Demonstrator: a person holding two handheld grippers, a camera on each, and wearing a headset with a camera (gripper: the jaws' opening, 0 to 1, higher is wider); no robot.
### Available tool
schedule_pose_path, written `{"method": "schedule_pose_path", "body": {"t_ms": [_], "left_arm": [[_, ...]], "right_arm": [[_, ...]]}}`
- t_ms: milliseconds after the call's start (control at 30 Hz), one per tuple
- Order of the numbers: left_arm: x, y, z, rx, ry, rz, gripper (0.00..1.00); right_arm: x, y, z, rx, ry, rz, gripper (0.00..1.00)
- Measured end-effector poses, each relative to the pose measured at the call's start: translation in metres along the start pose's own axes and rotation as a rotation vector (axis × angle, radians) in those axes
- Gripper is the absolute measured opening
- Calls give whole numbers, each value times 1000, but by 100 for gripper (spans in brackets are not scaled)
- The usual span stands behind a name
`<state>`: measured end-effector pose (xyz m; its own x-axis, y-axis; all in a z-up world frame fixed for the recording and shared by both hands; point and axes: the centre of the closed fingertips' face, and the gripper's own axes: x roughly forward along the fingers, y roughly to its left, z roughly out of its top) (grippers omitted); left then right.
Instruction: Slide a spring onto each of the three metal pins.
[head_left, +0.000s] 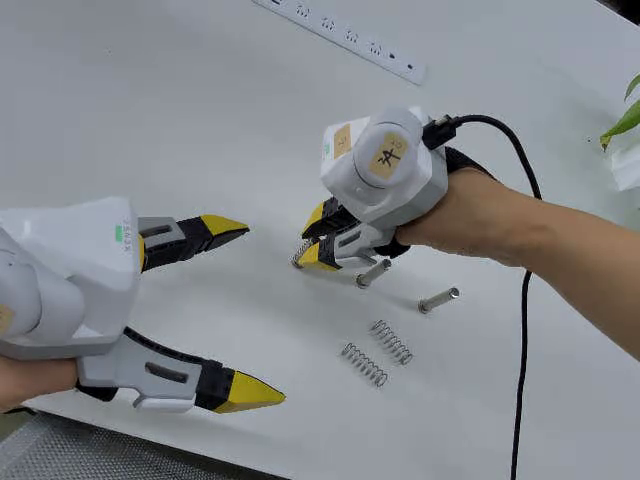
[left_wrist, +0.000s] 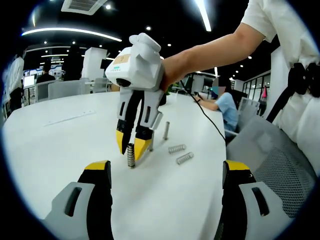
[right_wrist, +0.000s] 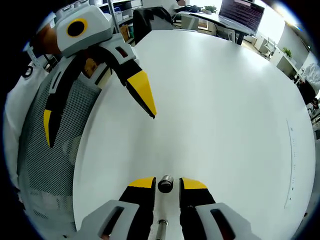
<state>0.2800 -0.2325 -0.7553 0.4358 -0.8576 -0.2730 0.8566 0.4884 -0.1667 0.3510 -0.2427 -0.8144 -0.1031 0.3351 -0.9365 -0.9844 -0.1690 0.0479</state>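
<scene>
On the white table (head_left: 150, 100) there are three short silver metal pins and three small coiled wire springs. One pin (right_wrist: 165, 184) stands on end with a spring (left_wrist: 131, 156) around it. The yellow-tipped white right gripper (head_left: 308, 243) has its jaws drawn in on this spring-wrapped pin from above. From there the two bare pins (head_left: 373, 272) (head_left: 438, 299) sit close by at about 4 o'clock, apart from each other. In the left gripper view, the farther one stands upright. The two loose springs (head_left: 391, 341) (head_left: 364, 364) lie side by side at about 5 o'clock, just past the bare pins and touching nothing. The matching left gripper (head_left: 240, 310) hangs at 8 o'clock from the held pin, well apart from it, with its jaws spread wide and nothing between them. Its lower jaw is near the table's front edge, where a grey mesh chair (left_wrist: 280, 165) stands just off the rim. From 9 to 12 o'clock the surface is bare and wide, reaching a long white power strip (head_left: 345, 35) far off at 12. A black cable (head_left: 522, 300) runs from the right gripper along the person's forearm at 3 o'clock, beside the bare pins but not across them. Green plant leaves (head_left: 625, 118) show at the far right edge. No object lies between the two grippers.
</scene>
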Motion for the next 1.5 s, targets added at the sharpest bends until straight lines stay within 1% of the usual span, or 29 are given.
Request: {"method": "schedule_pose_path", "body": {"t_ms": [200,400,500,633,667,800,867,967,1067,1100,1167,1267,1500], "left_arm": [[-1,-2,0,9,9,-5,91],[-2,-3,2,17,17,-8,91],[-3,-3,2,20,22,-9,91],[-3,-6,3,28,30,-12,91],[-3,-7,3,29,32,-13,91],[-4,-8,4,35,43,-12,91],[-4,-9,5,37,47,-11,91],[-5,-9,6,45,54,-11,91],[-5,-9,6,49,60,-12,91],[-6,-10,6,53,64,-13,91],[-6,-10,6,57,68,-15,91],[-6,-10,6,61,75,-15,91],[-6,-11,6,73,91,-19,91]], "right_arm": [[-6,-1,2,28,-25,-11,21],[-12,-3,0,47,-52,-26,30],[-17,-1,1,54,-68,-38,33],[-25,3,1,61,-89,-53,40],[-25,1,-1,60,-93,-56,42],[-35,3,0,64,-124,-73,49],[-41,5,3,79,-152,-78,51],[-48,8,3,90,-181,-89,55],[-56,12,0,102,-206,-103,58],[-59,13,-1,112,-222,-110,59],[-64,17,-5,124,-240,-120,64],[-70,21,-12,141,-252,-137,67],[-85,28,-24,194,-310,-178,75]]}}
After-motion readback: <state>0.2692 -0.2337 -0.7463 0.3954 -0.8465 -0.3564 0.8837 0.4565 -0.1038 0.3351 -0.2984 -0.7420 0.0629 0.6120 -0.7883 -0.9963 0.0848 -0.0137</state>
